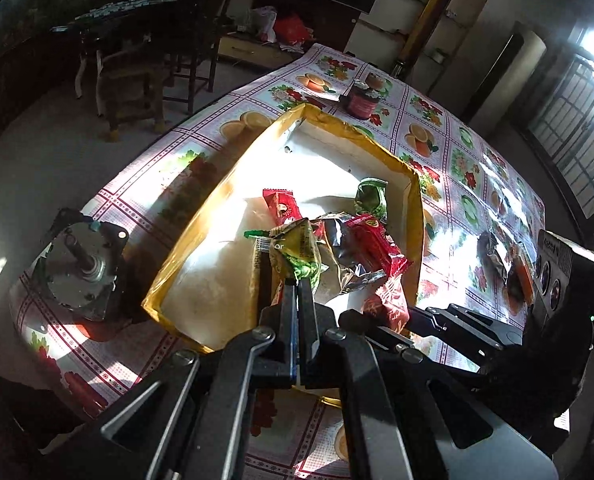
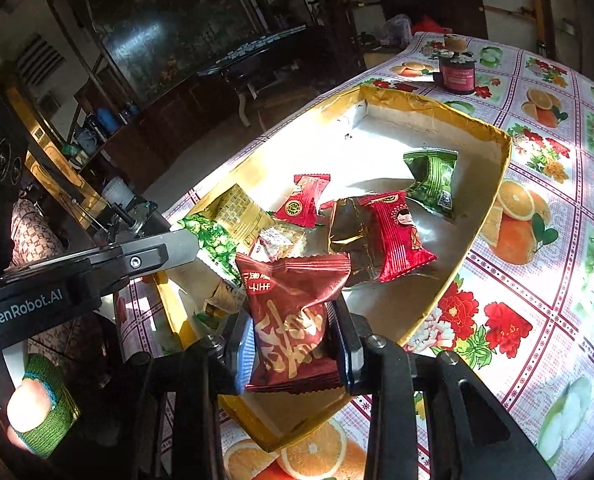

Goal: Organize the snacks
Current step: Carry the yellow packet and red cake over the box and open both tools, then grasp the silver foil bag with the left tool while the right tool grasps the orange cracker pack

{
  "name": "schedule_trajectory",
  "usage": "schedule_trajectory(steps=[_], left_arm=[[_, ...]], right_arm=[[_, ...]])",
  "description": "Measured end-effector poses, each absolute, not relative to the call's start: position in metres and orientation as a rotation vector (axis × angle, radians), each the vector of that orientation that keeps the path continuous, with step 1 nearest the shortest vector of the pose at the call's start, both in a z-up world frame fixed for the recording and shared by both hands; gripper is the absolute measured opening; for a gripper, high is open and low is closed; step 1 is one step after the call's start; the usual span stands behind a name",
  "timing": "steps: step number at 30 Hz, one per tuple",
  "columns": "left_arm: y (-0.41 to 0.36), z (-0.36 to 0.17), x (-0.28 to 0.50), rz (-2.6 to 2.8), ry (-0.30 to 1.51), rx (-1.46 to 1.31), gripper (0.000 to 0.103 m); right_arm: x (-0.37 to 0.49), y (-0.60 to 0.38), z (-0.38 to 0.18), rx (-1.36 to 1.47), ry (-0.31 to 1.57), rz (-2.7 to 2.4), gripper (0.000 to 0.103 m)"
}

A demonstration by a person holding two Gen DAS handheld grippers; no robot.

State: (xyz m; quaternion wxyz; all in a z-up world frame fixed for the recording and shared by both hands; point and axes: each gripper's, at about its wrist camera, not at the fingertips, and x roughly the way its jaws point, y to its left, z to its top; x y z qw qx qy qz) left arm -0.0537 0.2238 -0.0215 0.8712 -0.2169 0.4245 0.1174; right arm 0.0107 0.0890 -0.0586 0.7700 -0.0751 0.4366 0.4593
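A shallow gold-rimmed box (image 1: 221,184) (image 2: 493,184) with a white floor lies on the table and holds several wrapped snacks: red packets (image 1: 283,206) (image 2: 397,232), a green packet (image 1: 371,196) (image 2: 433,180) and a dark foil one (image 1: 337,236). My left gripper (image 1: 299,280) is shut on the corner of a green-and-gold snack packet (image 1: 297,250) (image 2: 225,224) over the box. My right gripper (image 2: 293,340) is shut on a dark red snack packet (image 2: 293,312) (image 1: 389,308) above the box's near end.
A flowered, fruit-print tablecloth (image 2: 537,280) covers the table. A dark jar (image 1: 363,100) (image 2: 457,72) stands beyond the box. A metal motor (image 1: 79,264) lies left of the box. More wrappers (image 1: 505,264) lie on the cloth at right. Chairs and dark furniture stand behind.
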Motion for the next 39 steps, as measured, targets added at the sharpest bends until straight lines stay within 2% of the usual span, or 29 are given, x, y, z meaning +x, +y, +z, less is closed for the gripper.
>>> schedule_trajectory(steps=[3, 7, 8, 9, 11, 20, 28, 33, 37, 39], left_arm=[[0.225, -0.023, -0.054, 0.275, 0.892, -0.436, 0.004], [0.227, -0.027, -0.055, 0.325, 0.912, -0.398, 0.015], [0.226, -0.028, -0.055, 0.336, 0.919, -0.390, 0.027], [0.226, -0.030, -0.055, 0.338, 0.922, -0.383, 0.045], [0.224, -0.031, -0.056, 0.369, 0.919, -0.366, 0.062], [0.199, -0.016, -0.054, 0.394, 0.886, -0.286, 0.062], [0.150, -0.005, -0.037, 0.310, 0.878, -0.222, 0.065], [0.112, 0.001, -0.021, 0.238, 0.882, -0.190, 0.074], [0.080, 0.003, -0.004, 0.180, 0.889, -0.163, 0.075], [0.064, 0.003, 0.007, 0.151, 0.898, -0.145, 0.079]], right_arm=[[0.009, 0.091, -0.060, -0.189, 0.945, 0.974, 0.035], [0.010, 0.086, -0.058, -0.171, 0.943, 0.971, 0.035], [0.011, 0.083, -0.056, -0.161, 0.946, 0.971, 0.038], [0.012, 0.080, -0.055, -0.149, 0.948, 0.969, 0.043], [0.013, 0.073, -0.054, -0.126, 0.951, 0.970, 0.048], [0.017, 0.025, -0.045, 0.006, 0.941, 0.950, 0.049], [0.030, -0.064, -0.048, 0.129, 0.907, 0.790, 0.053], [0.042, -0.135, -0.060, 0.207, 0.905, 0.645, 0.057], [0.058, -0.179, -0.063, 0.208, 0.882, 0.539, 0.061], [0.071, -0.197, -0.059, 0.197, 0.858, 0.498, 0.063]])
